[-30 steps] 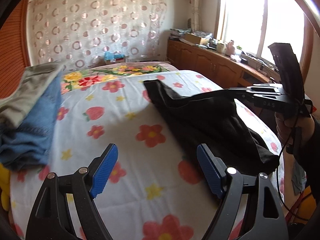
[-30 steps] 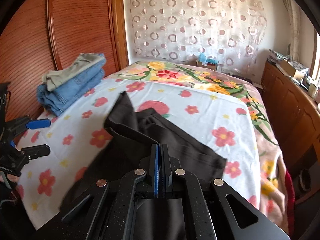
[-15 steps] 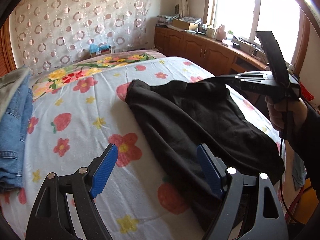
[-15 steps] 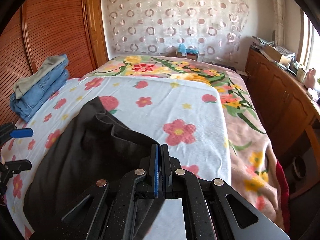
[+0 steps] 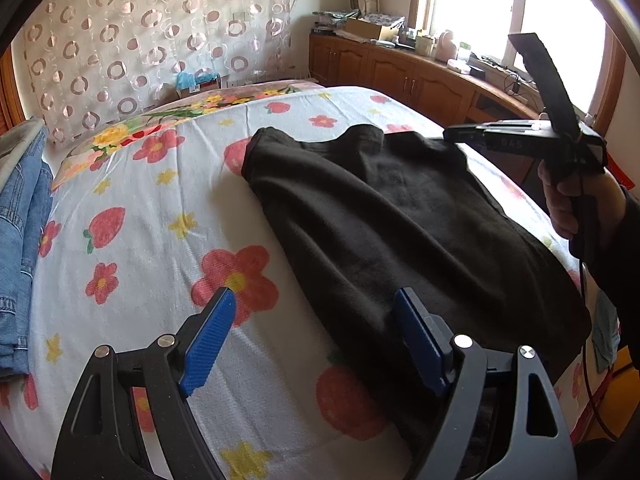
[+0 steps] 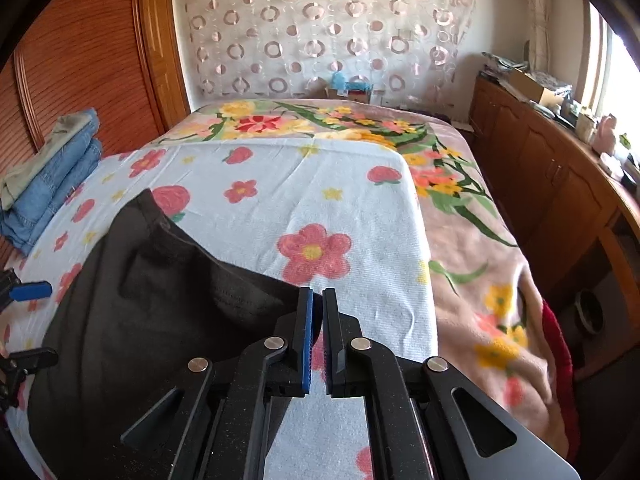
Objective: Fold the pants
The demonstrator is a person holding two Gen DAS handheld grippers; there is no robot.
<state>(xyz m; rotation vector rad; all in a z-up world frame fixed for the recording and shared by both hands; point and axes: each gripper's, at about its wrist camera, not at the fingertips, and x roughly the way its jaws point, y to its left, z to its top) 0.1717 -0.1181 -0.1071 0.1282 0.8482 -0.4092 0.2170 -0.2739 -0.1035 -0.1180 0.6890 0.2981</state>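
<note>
Black pants lie spread across the flowered bed sheet; they also show in the right wrist view. My left gripper is open and empty, low over the sheet at the pants' near left edge. My right gripper has its jaws a narrow gap apart, right at the pants' waistband corner; the cloth looks just out of the jaws. It also shows in the left wrist view at the pants' far right corner.
A stack of folded jeans lies at the bed's left side by the wooden wardrobe. A wooden cabinet with clutter runs along the right under the window. A flowered blanket covers the bed's right side.
My right gripper has pulled the pants' corner to the right and down onto the sheet, spreading them flat, and its jaws have parted slightly. My left gripper moved toward the pants.
</note>
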